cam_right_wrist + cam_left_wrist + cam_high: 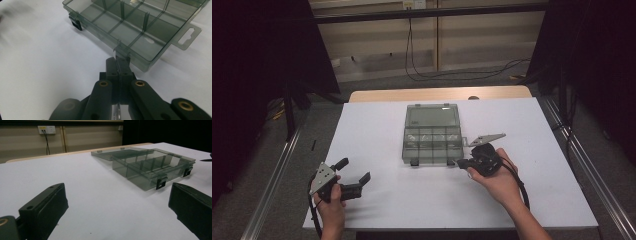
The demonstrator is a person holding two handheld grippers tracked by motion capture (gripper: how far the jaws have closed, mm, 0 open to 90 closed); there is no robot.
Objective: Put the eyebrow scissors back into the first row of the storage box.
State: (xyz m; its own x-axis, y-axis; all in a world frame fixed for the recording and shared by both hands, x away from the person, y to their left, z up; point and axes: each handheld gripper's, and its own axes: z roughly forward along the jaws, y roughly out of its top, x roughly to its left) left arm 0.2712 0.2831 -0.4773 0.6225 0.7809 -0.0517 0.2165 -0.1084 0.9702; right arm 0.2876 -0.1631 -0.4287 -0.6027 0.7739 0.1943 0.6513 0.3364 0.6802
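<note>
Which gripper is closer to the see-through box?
The right gripper. Its jaws are shut at the box's front edge, by a latch. The left gripper is open, off to the box's front-left over bare table.

White table [377,150] sits on grey floor [277,165]. Cables [452,75] snake over the floor at 12 o'clock, below a beige wall [87,135] with a socket [46,129] up at 11.
</note>
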